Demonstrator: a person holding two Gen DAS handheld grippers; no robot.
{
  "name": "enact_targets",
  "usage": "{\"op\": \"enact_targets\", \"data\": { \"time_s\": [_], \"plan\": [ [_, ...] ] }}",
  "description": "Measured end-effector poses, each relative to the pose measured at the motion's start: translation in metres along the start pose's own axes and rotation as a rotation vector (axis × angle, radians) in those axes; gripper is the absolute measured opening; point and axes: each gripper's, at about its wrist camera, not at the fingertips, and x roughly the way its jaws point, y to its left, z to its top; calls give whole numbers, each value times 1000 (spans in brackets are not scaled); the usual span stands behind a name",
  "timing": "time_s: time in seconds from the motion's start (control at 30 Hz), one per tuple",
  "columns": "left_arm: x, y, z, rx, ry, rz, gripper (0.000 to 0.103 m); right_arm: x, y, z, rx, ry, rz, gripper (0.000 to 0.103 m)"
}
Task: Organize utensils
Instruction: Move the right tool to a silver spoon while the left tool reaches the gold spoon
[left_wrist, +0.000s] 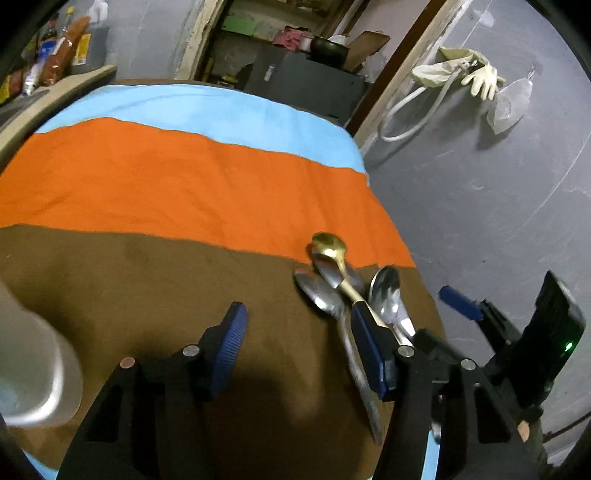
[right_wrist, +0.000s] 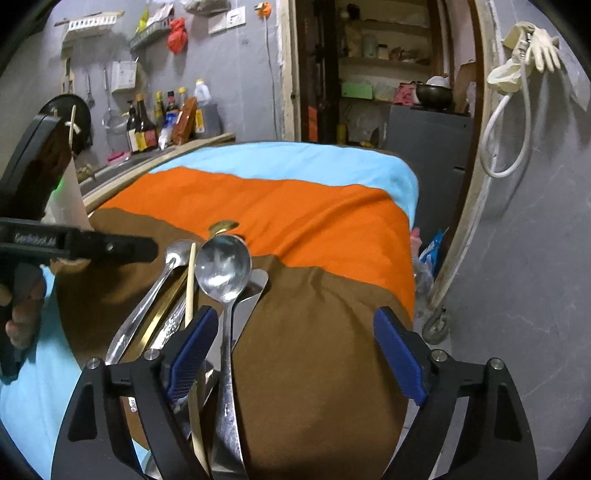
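While both pairs of blue-padded black tongs are spread wide with nothing between the pads, the left gripper is seen over the brown band of the striped cloth, and the right gripper just right of the cutlery. A heap of steel spoons, with a gold-coloured spoon and a pale wooden stick among them, is noted on the brown band near the table's right edge; a grey metal cup is seen at far left.

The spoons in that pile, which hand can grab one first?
Probably the right gripper. It is open, and the big silver spoon has its handle running between its fingers. The left gripper is open too, but the spoon pile lies beside its right finger.
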Motion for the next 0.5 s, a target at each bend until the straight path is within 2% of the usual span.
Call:
{"op": "enact_targets", "data": {
  "time_s": [0.1,0.17,0.33,0.5],
  "plan": [
    [2,8,7,-19,4,-29,41,6,4,0,-21,19,-8,84],
    [4,13,9,-31,24,-52,27,7,6,1,-33,24,-8,83],
    [5,24,10,-66,42,-130,24,9,7,2,-37,26,-8,83],
    [7,34,13,-115,54,-197,15,14,12,5,-58,32,-16,83]
  ]
}}
